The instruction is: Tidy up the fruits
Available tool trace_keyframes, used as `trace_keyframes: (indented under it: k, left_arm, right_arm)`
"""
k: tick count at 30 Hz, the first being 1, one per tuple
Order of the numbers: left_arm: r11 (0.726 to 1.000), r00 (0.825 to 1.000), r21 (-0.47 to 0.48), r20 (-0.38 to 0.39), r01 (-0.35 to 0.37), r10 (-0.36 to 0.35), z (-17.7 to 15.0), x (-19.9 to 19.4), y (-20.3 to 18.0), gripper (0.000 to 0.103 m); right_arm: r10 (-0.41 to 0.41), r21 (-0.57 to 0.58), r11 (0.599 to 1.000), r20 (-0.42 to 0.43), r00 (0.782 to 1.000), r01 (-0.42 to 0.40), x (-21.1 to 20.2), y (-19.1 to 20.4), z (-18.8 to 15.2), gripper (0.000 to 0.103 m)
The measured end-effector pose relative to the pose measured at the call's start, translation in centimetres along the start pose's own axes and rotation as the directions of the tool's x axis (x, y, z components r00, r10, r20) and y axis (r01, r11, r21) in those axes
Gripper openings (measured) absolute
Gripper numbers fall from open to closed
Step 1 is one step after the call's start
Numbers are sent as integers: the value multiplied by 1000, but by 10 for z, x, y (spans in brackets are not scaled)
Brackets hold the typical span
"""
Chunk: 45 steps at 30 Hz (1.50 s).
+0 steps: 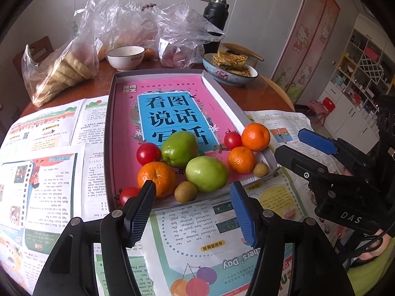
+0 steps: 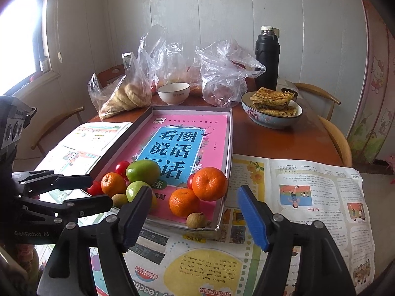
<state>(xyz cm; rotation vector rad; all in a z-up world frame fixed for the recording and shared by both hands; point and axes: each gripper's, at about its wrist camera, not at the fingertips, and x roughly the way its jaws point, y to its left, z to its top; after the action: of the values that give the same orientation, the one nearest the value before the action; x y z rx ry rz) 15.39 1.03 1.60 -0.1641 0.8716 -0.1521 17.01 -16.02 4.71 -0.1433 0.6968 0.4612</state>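
Observation:
A shallow grey tray [image 1: 109, 133] [image 2: 228, 148] with a pink book in it holds the fruit at its near end. There are two green apples [image 1: 206, 174] [image 2: 142, 171], three oranges [image 1: 156, 177] [image 2: 209, 183], red tomatoes [image 1: 148, 153] [image 2: 122, 167] and small brown fruits [image 1: 185, 192] [image 2: 196, 220]. My left gripper [image 1: 193, 209] is open and empty, just in front of the tray's near edge. My right gripper [image 2: 195, 218] is open and empty, near the tray's near right corner. Each gripper also shows in the other's view, the right [image 1: 290, 145] and the left [image 2: 98, 190].
Newspapers [image 1: 49, 162] [image 2: 308, 197] cover the near table. Behind the tray stand a white bowl [image 1: 126, 58] [image 2: 174, 93], plastic bags of food [image 1: 61, 71] [image 2: 222, 74], a bowl of pancakes [image 1: 230, 70] [image 2: 271, 111] and a black thermos [image 1: 216, 19] [image 2: 267, 59]. Chairs ring the table.

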Motion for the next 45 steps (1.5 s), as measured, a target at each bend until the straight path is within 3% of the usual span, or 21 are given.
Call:
trace_keyframes:
  k: [10,23,36,45]
  left_arm:
    - [1000,999,-15,43,-20,20,-4,-21,2,75]
    - [998,997,-41,59,-51,54,-23,-39,2,77]
    - [994,997,-97,52,-54,60,-73,-49,-10,77]
    - [993,996,-87,29,-80,83,-86,-46,-12,78]
  right_arm:
    - [-12,2,1000,39,999,12,-17,5,0,78]
    - [-17,-28,999,98,995,19,-48,20,-4,90]
    - [39,-4,999,59,998,-39,-64,34,-53,95]
    - [23,28,999,21,1000,-24,-62,29,-78,97]
